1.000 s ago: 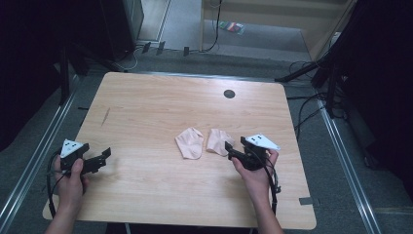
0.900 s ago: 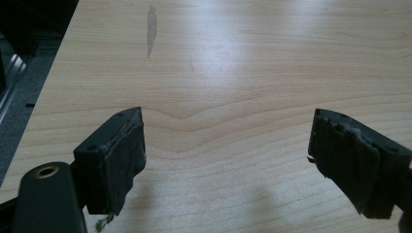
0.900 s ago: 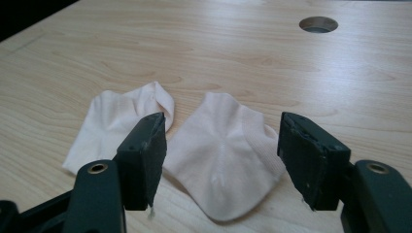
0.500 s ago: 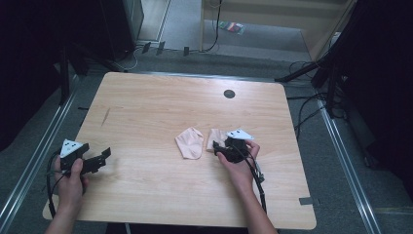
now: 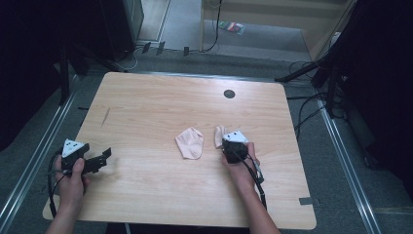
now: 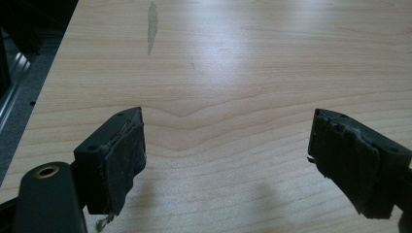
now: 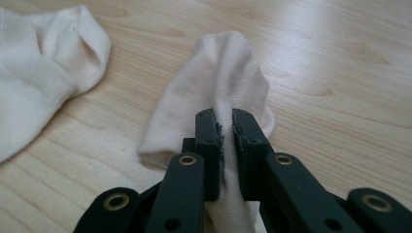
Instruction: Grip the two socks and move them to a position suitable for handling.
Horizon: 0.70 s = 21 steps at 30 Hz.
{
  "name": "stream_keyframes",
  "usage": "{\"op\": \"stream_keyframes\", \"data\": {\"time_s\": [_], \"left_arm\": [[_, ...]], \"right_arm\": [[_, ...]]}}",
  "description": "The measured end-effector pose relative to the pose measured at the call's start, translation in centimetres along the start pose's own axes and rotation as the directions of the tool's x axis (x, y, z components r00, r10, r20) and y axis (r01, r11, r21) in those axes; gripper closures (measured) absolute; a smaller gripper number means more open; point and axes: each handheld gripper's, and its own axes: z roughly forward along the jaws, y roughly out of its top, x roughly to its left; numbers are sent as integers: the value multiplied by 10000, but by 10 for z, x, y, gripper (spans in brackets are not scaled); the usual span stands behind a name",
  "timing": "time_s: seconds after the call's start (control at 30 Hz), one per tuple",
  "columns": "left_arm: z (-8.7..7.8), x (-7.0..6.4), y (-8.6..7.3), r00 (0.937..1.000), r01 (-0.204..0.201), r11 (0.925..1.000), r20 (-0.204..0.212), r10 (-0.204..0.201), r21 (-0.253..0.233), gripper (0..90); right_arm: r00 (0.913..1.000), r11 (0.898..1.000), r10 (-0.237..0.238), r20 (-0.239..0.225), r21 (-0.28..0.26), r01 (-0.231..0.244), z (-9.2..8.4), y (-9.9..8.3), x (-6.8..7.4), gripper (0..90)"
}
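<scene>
Pale sock (image 7: 221, 82) pinched between right tongs (image 7: 226, 145), on table (image 7: 340, 73).

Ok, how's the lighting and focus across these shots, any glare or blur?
High view: table evenly lit, surroundings nearly black. Left gripper view: white glare on the wood, soft shadows near the open left claw. Right gripper view: right claw, just closed on the sock, is sharp; the far corner washes out.

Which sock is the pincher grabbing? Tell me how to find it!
Look at the middle of the wooden table, where two pale socks lie. It is the right-hand sock, pinched by the right gripper; the other sock lies flat and untouched.
</scene>
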Motion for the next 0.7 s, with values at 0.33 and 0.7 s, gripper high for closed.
{"op": "stream_keyframes", "data": {"time_s": [0.33,0.7], "left_arm": [[-2,0,-1,10000,0,9999,-28,0,-128,140],[-9,-6,0,9992,-354,9985,-206,346,-429,139]], "right_arm": [[9904,9855,1172,-736,-1148,-1252,-38,10,-19,843],[9797,9767,877,-1804,-1778,-1201,-99,9,5,842]]}}
